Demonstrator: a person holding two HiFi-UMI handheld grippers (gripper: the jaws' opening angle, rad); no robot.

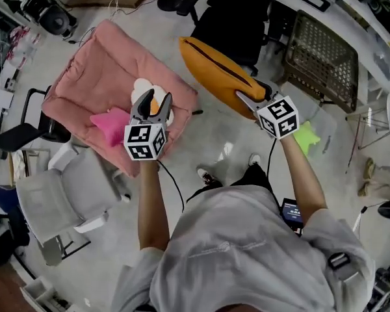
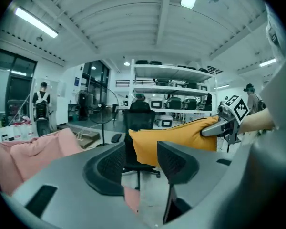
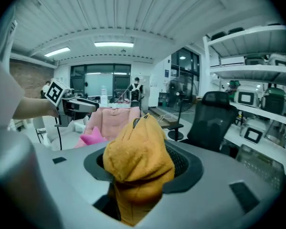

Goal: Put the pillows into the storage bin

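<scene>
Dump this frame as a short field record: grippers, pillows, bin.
left gripper: open, empty, over the pink cushion
right gripper: shut on the orange pillow, held in the air
on cushion: magenta pillow, white pillow
on floor: green pillow, below the right gripper
wire bin: far right, beyond the orange pillow; contents unclear
task state: no pillow seen in the bin yet
</scene>
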